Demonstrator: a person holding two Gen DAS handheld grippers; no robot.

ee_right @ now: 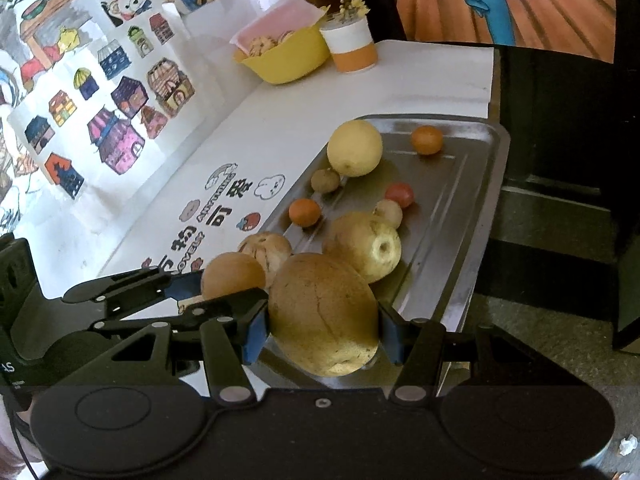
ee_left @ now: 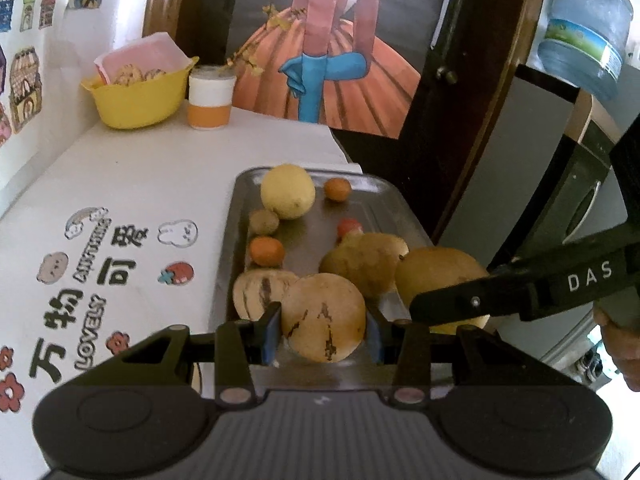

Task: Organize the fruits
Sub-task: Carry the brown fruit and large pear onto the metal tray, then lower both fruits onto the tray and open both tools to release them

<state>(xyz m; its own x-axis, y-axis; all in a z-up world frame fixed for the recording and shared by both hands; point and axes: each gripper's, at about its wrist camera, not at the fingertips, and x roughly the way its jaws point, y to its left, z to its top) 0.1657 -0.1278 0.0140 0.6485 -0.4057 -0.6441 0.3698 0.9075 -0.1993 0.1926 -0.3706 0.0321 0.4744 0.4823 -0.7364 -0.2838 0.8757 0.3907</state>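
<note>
Both jaws are clamping fruit at the steel tray's (ee_left: 404, 216) near end: left gripper (ee_left: 322, 332) gripping a streaked tan round fruit (ee_left: 323, 322), right gripper (ee_right: 324, 332) gripping a larger russet pear (ee_right: 324, 314) beside it.

Both grippers are matt black plastic. The left gripper (ee_left: 323, 330) has blue pads lining its jaws, a ribbed grey body and round silver pivot pins. The right gripper (ee_right: 322, 330) has the same blue pads and silver pins, small screws along its linkage, and white "DAS" lettering on its side.
</note>
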